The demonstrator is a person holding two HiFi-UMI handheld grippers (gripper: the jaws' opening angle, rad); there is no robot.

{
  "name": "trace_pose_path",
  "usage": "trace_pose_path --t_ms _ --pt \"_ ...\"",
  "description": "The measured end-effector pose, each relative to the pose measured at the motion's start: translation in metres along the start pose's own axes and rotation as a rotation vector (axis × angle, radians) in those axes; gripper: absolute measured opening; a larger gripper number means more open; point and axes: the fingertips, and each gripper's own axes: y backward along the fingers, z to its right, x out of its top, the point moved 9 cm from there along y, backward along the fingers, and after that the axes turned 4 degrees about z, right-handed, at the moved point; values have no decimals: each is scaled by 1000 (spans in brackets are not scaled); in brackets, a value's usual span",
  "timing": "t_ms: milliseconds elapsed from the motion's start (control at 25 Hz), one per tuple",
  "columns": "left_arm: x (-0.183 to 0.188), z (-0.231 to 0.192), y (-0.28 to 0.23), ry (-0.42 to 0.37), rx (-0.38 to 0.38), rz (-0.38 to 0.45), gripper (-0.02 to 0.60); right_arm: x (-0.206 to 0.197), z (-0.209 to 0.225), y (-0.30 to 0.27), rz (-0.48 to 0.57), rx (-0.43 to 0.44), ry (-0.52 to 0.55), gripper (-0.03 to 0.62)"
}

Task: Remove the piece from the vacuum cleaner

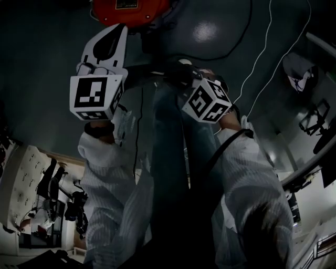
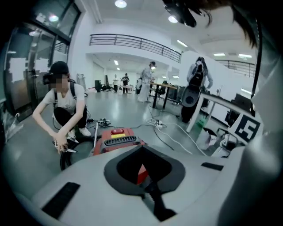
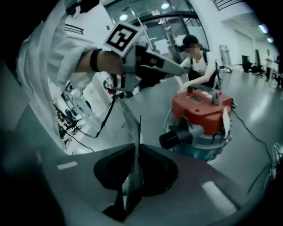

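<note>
The vacuum cleaner (image 3: 201, 112) has a red top, a grey-blue barrel and a black inlet port (image 3: 174, 137); it stands on the floor ahead of both grippers. My right gripper (image 3: 135, 152) is shut on a long thin grey piece (image 3: 132, 128) that rises from its jaws, away from the port. In the dark head view that piece (image 1: 170, 152) runs down between my sleeves, beside the right gripper's marker cube (image 1: 207, 102). My left gripper (image 2: 145, 176) is shut with nothing in it, pointing at the vacuum cleaner (image 2: 116, 137). From the head view, the left gripper (image 1: 115, 31) reaches toward the red top (image 1: 131, 9).
A person (image 2: 64, 110) crouches on the floor just behind the vacuum cleaner, working with their hands. Cables (image 2: 163, 128) lie across the grey floor. Desks and equipment (image 2: 208, 110) stand to the right, and several people stand far back in the hall.
</note>
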Motion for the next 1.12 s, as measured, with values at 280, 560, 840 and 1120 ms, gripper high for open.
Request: trace_pose_path --t_ms 280,560,840,1120 --pt "129 41 140 14 206 215 3 101 -34 131 228 -179 -91 29" --pt "238 98 250 -86 251 351 3 207 -70 253 420 -282 -36 29" --pt "297 172 326 -86 275 439 4 260 -147 336 551 -370 -4 31" --pt "305 208 349 -139 249 492 4 267 -178 367 625 -429 -3 31"
